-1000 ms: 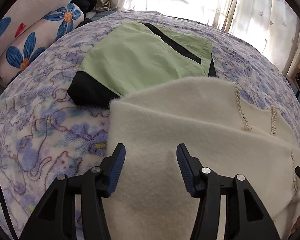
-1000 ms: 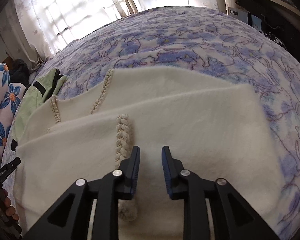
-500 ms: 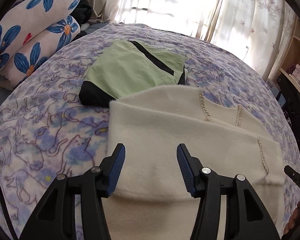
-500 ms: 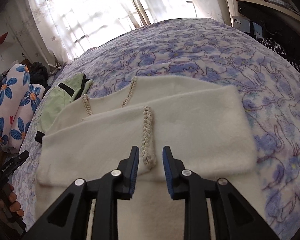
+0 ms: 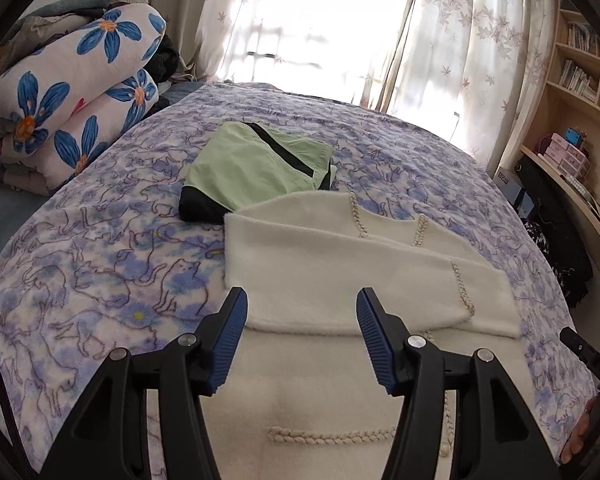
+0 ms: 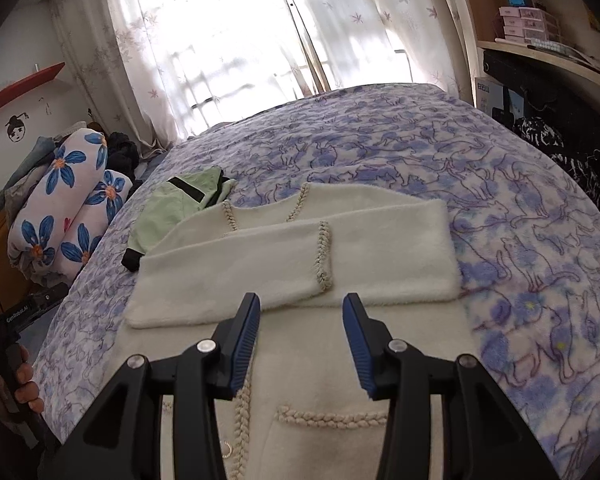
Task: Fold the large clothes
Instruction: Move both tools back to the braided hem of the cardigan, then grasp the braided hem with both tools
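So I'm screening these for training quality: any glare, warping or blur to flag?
Left wrist view: the window is blown out white, and fisheye bends the bed into a dome; the cream cardigan stays sharp. Right wrist view: the same backlit curtains wash out, corners vignette dark, and the green garment reads clearly.

**Cloth, plastic and wood under my two tools**

Beneath my left gripper (image 5: 300,336) lies the cream fuzzy knitted cardigan (image 5: 340,276), soft and matt, with rope-like braided trim. Ahead of it I see a pale green smooth woven garment (image 5: 252,168) with matt black panels. Both rest on a plush purple cat-print fleece blanket (image 6: 500,184). My right gripper (image 6: 300,340) has matt black plastic arms, ribbed blue pads (image 6: 246,344) and shiny metal screws. Off to its right stand light wooden shelves (image 6: 548,52).
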Available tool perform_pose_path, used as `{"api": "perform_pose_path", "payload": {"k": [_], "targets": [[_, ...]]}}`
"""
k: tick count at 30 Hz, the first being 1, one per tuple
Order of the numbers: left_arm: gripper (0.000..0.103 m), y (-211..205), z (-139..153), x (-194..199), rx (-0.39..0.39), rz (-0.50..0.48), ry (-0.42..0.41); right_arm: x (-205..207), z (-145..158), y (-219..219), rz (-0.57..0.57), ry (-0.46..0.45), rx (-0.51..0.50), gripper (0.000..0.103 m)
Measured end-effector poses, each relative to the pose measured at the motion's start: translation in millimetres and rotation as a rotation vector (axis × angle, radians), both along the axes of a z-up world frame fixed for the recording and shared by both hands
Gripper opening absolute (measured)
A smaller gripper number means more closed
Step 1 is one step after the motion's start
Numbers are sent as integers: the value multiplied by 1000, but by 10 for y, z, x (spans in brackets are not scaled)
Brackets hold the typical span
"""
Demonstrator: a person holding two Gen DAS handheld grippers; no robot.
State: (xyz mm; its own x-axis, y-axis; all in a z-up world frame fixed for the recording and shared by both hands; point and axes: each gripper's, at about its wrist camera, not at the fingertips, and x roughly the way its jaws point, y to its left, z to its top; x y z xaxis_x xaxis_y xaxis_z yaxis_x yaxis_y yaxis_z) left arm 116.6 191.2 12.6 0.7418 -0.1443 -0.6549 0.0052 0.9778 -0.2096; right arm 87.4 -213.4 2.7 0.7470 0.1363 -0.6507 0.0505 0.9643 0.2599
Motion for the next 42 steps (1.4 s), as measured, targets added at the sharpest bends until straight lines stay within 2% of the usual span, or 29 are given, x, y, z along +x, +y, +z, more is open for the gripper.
{"api": "perform_pose_path", "payload": {"k": [5,9,14,21,30,35,39,42], "targets": [[61,-7,173,-466,-31,-13,-60,-379,113,36,22,-29,-36,45],[63,-1,230,-763,-60,-18,-75,-639,195,32,25,-50,-53,49],[66,-15,145,-1098,-21,-12,-65,-968,237,-37,20,-83,-49,63],[69,103,-331,-1431,45,4,27,-1271,49,-100,12,-40,-73,64],[69,373,-1083,-1567,61,34,195,-1439,-503,-243,-6,96,-119,64],[69,543,-1426,-1584,16,29,283,-1514,-757,-494,-66,166,-115,64],[69,605,-1499,-1630,-24,14,270,-1584,-891,-760,-133,203,-70,64],[73,592,-1515,-1619,-34,-4,274,-1616,-990,-897,-158,233,-27,64]]}}
